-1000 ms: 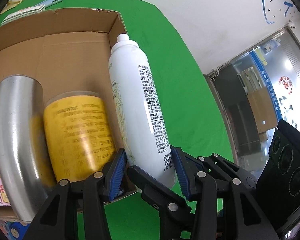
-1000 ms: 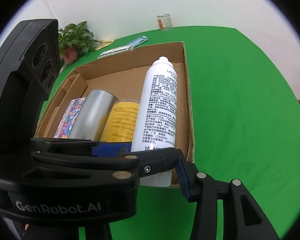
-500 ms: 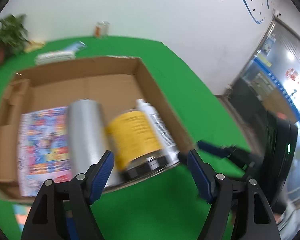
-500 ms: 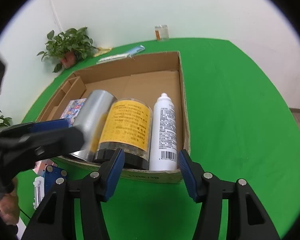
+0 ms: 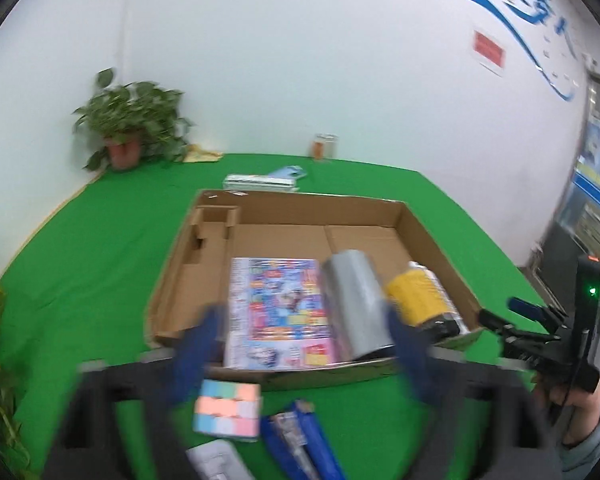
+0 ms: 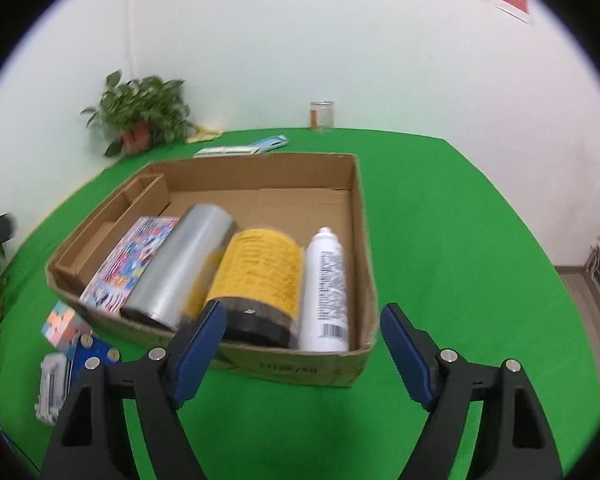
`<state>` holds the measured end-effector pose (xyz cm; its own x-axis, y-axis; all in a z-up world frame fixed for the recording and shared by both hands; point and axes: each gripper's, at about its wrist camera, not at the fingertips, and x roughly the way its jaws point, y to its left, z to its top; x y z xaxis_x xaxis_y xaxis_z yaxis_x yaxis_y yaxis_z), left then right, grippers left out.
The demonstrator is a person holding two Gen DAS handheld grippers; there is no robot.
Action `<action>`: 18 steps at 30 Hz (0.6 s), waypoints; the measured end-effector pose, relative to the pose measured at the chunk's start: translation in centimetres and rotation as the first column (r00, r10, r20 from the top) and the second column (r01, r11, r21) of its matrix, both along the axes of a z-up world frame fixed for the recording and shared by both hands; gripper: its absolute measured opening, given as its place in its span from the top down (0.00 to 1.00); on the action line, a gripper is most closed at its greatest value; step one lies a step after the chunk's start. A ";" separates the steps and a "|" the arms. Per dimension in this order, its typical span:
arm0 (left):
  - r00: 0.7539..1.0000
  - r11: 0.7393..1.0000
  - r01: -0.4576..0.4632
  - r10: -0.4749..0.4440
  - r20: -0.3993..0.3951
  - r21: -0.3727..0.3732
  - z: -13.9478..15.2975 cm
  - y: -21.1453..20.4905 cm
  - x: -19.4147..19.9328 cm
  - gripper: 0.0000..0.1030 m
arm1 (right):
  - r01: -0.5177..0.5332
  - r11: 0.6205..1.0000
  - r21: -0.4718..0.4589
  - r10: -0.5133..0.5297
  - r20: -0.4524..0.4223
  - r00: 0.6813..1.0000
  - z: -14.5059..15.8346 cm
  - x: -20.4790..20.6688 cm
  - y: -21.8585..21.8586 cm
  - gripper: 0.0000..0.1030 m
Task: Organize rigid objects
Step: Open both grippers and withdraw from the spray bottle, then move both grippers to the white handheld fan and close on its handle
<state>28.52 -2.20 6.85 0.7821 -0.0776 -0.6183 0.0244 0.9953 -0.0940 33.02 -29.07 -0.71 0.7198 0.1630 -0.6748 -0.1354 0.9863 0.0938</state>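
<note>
Probably light, stiff and square-edged, the pastel puzzle cube [image 5: 227,411] lies on the green table [image 6: 460,240] just outside the cardboard box's [image 6: 356,208] near-left corner; flat opposite faces suit gripping. Inside lie a glossy booklet, smooth steel cylinder, yellow jar and white bottle [image 6: 327,292]. Left gripper [image 5: 300,344] and right gripper [image 6: 302,340] are opening, empty.

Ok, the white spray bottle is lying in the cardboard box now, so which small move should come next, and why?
Probably lower the left gripper toward the pastel puzzle cube. The cube sits on the green cloth outside the cardboard box, just below that gripper, whose jaws are opening with nothing between them. The white spray bottle already lies inside.
</note>
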 end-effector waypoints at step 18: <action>0.992 0.993 0.025 -0.038 -0.120 -0.111 -4.9 6.2 -0.3 0.16 | 0.137 0.990 -0.014 -0.137 -0.195 0.971 -3.2 2.3 -2.3 0.92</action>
<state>28.18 3.96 1.91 0.6974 -0.1735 -0.6954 0.0374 0.9777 -0.2065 35.29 -31.35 -3.94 0.5901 0.0717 -0.8041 0.0219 0.9943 0.1047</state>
